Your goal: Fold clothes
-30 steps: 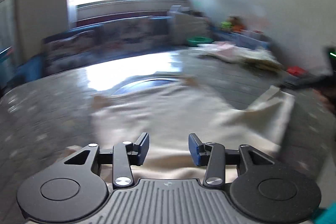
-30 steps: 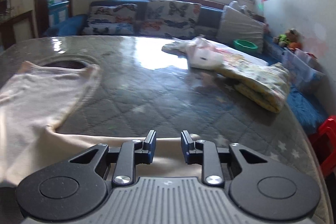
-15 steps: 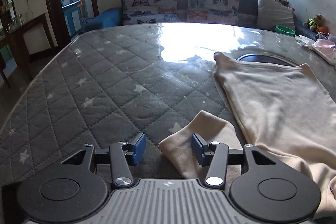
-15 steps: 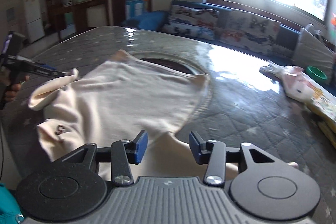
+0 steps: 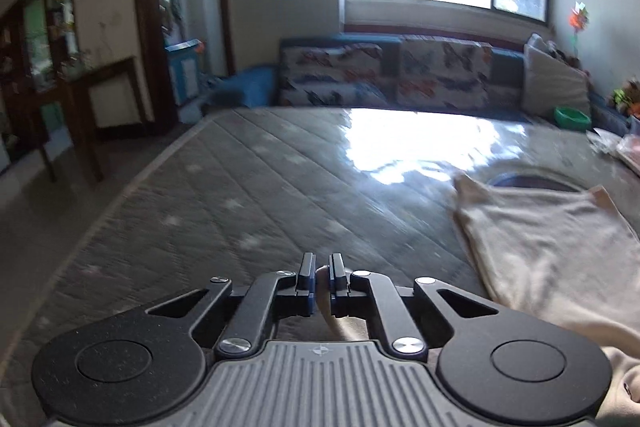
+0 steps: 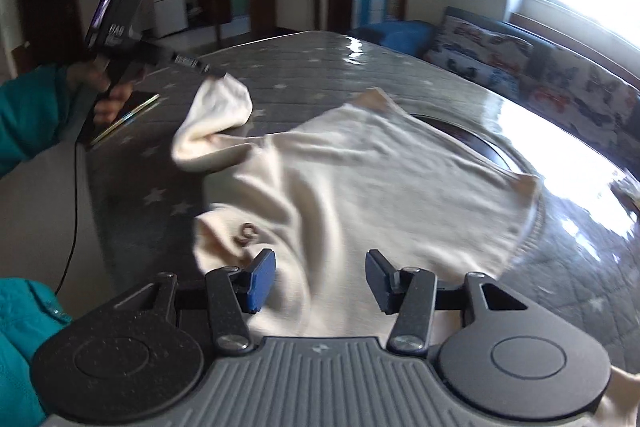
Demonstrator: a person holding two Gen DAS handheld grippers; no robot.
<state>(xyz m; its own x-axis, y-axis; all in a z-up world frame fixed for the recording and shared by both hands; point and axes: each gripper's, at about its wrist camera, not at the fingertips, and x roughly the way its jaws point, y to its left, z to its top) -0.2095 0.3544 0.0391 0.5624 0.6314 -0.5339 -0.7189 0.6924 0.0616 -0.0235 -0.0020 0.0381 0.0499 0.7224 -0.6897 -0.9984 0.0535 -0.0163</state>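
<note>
A: Where is the garment relative to the mattress?

B: The cream shirt (image 6: 360, 179) lies spread on the grey star-quilted mattress (image 5: 240, 195), its far edge over a dark round patch (image 6: 472, 135) on the surface. One sleeve (image 6: 218, 115) is lifted off the mattress, on the side nearer the doorway.

A: Left gripper?

B: The left gripper (image 5: 322, 277) has its fingers closed down on a fold of cream cloth; a sliver of fabric shows between the pads. In the right wrist view, its tip holds the raised sleeve end, with the person's hand (image 6: 106, 95) and teal sleeve (image 6: 28, 115) behind it.

A: Right gripper?

B: The right gripper (image 6: 320, 279) hovers over the shirt's near part, fingers about half open. Cloth lies below the gap, pads not pressing it. View is blurred.

A: Other items?

B: A patterned sofa (image 5: 384, 75) beyond the mattress, under the window.
</note>
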